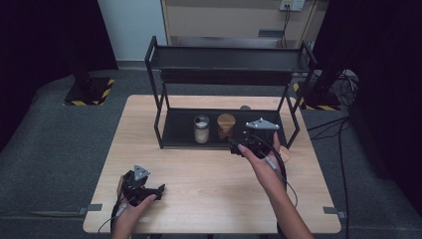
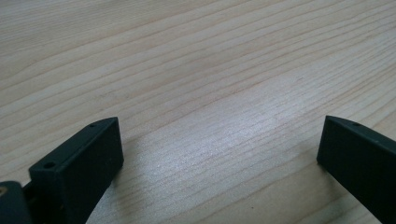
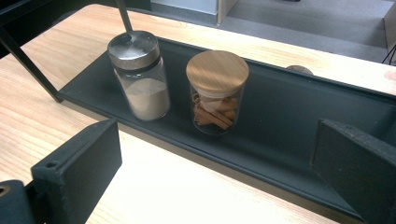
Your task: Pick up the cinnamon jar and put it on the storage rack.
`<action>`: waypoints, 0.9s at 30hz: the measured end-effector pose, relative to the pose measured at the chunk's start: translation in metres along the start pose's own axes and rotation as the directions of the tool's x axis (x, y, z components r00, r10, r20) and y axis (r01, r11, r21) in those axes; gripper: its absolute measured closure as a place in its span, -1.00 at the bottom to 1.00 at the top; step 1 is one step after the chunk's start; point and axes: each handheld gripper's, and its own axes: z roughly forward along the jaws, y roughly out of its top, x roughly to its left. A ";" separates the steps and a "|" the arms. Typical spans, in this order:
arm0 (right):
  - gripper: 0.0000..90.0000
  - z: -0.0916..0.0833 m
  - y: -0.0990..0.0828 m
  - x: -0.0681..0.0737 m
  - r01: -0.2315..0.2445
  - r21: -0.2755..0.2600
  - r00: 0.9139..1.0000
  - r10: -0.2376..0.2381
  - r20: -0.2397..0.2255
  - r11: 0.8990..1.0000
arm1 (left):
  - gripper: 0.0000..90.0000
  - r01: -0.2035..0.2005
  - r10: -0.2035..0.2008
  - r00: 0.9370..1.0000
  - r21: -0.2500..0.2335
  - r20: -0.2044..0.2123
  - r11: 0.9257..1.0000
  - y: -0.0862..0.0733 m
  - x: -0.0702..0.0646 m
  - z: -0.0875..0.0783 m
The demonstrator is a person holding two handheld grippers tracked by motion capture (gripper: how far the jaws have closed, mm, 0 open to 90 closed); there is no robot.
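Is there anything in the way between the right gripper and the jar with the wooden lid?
Nothing visible. The right gripper has its jaws open, with bare table and the shelf's low front lip before the wooden-lid jar. The metal-lid jar stands beside it, apart, not in the path.

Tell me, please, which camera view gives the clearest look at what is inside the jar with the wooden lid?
The right gripper view: the wooden-lidded jar stands close, upright on the rack's lower shelf, with brown sticks visible through the glass. The high view shows it small, mostly lid, contents indistinct. The left gripper view looks at the tabletop.
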 end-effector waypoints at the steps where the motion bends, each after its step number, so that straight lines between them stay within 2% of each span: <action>1: -0.96 -0.002 0.001 0.000 0.003 0.003 1.000 -0.003 0.001 1.000 | -1.00 0.000 0.000 1.000 0.000 0.000 1.000 0.000 0.000 0.000; 10: -0.96 -0.014 0.000 -0.006 0.008 0.005 1.000 -0.008 0.001 1.000 | -1.00 0.000 0.000 1.000 0.000 0.000 1.000 0.000 0.000 0.000; 23: -0.95 -0.035 -0.010 -0.024 -0.012 -0.001 1.000 0.012 0.026 1.000 | -1.00 0.000 0.000 1.000 -0.001 0.000 1.000 0.000 0.000 0.000; 27: -0.96 -0.042 -0.014 -0.029 -0.003 -0.014 1.000 0.003 0.021 1.000 | -1.00 0.000 0.000 1.000 -0.001 -0.001 1.000 0.000 0.000 0.000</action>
